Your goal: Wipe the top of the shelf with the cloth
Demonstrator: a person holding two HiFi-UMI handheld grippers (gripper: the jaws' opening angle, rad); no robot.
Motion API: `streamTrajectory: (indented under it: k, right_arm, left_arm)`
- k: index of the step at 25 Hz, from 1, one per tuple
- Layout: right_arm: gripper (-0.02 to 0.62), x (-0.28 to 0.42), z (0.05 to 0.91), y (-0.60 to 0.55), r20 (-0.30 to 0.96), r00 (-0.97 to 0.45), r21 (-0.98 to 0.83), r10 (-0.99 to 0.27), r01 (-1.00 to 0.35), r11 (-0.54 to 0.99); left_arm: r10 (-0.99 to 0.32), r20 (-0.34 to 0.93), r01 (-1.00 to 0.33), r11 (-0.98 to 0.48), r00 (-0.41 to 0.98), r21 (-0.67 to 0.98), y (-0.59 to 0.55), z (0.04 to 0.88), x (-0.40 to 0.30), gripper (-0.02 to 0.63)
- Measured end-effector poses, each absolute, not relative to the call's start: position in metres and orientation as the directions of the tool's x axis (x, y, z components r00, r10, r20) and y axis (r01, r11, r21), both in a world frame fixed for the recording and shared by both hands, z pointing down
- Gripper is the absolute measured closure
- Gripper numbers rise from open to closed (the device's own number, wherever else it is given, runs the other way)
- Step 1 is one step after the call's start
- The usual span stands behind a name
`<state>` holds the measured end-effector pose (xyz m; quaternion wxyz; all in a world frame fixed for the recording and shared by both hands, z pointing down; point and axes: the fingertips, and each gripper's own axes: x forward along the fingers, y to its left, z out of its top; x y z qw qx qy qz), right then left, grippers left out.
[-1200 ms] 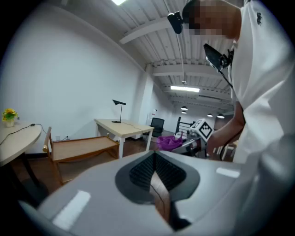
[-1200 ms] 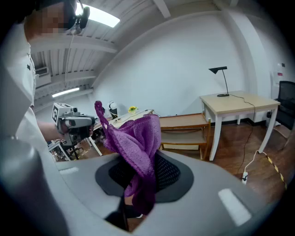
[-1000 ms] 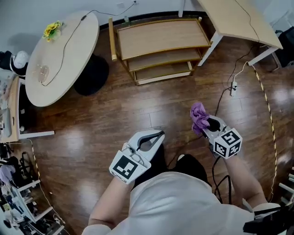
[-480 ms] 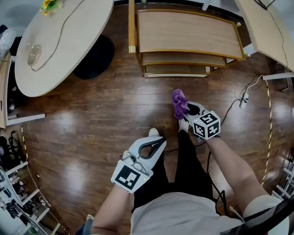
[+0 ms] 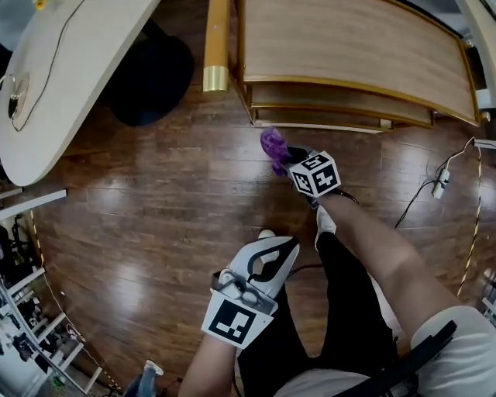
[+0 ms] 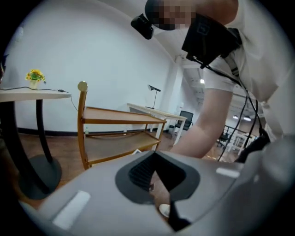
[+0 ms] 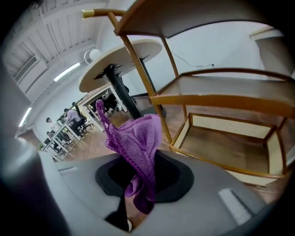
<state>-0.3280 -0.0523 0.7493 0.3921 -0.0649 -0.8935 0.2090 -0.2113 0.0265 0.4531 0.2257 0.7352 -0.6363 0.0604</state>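
Observation:
A three-tier wooden shelf (image 5: 349,46) stands at the top of the head view, its top board bare. My right gripper (image 5: 288,159) is shut on a crumpled purple cloth (image 5: 273,146) and hangs over the floor just in front of the shelf's lower tiers. In the right gripper view the cloth (image 7: 136,138) sticks up out of the gripper (image 7: 143,184), with the shelf (image 7: 221,99) close ahead and above. My left gripper (image 5: 271,260) is lower down near the person's legs, shut with nothing in it. The left gripper view looks past that gripper (image 6: 159,177) at the shelf (image 6: 120,115) farther off.
A round white table (image 5: 62,70) with a black base (image 5: 151,74) is at the upper left. A gold-capped post (image 5: 216,46) juts from the shelf's left end. A power strip with cable (image 5: 442,182) lies on the wooden floor at the right. A desk corner (image 5: 484,23) is at top right.
The person has stepped toward the shelf, which now fills the top of the view. The right gripper has carried the cloth up close to the shelf's front. The left gripper stays shut.

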Motion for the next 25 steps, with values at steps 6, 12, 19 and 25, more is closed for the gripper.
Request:
streamTrajectory:
  k: [6, 12, 19, 25]
  right_arm:
    - [0.495, -0.384, 0.830, -0.063, 0.683, -0.671, -0.439, 0.287, -0.064, 0.896]
    - [0.495, -0.423, 0.893, -0.081, 0.685, -0.669, -0.454, 0.289, -0.082, 0.887]
    - [0.495, -0.415, 0.917, -0.126, 0.694, -0.675, -0.454, 0.250, -0.141, 0.880]
    - [0.495, -0.335, 0.923, -0.203, 0.742, -0.656, -0.395, 0.138, -0.262, 0.880]
  left_arm:
    - [-0.904, 0.385, -0.958, -0.077, 0.184, 0.278, 0.016, 0.510, -0.227, 0.588]
    - [-0.907, 0.373, -0.934, -0.055, 0.194, 0.353, 0.005, 0.553, -0.225, 0.588]
    - [-0.900, 0.360, -0.925, -0.106, 0.246, 0.365, -0.025, 0.574, -0.213, 0.588]
    - [-0.876, 0.353, -0.900, -0.178, 0.329, 0.397, -0.055, 0.573, -0.185, 0.588]
